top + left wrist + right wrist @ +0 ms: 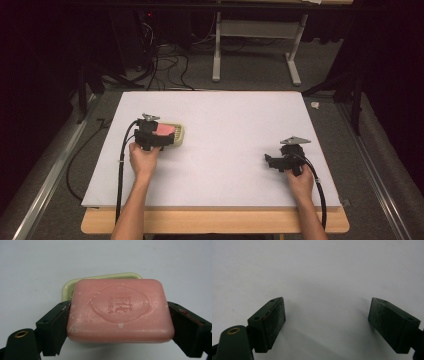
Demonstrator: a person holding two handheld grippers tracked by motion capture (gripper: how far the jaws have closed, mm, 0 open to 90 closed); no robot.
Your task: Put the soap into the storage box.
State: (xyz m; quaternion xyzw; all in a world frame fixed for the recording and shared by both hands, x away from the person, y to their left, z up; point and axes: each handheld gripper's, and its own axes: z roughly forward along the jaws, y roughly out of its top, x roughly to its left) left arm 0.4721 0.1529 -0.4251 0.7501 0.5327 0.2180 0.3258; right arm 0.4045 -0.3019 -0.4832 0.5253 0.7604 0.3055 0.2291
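Left hand-held gripper point(117, 312) clamped on pink soap point(119, 310) (over cream dish point(75, 285)), right hand-held gripper point(327, 322) low, jaws apart.

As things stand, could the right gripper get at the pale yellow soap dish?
Probably yes: the right gripper is open and empty, with bare white tabletop between it and the pale yellow soap dish. The left gripper, holding the pink soap bar, crowds the dish.

A wide, flat white board point(235, 150) covered a light wooden tabletop point(215, 222). Beyond it, on grey carpet point(250, 70), stood the white metal legs of another table point(216, 55), with tangled black cables point(165, 65) lying nearby at left.
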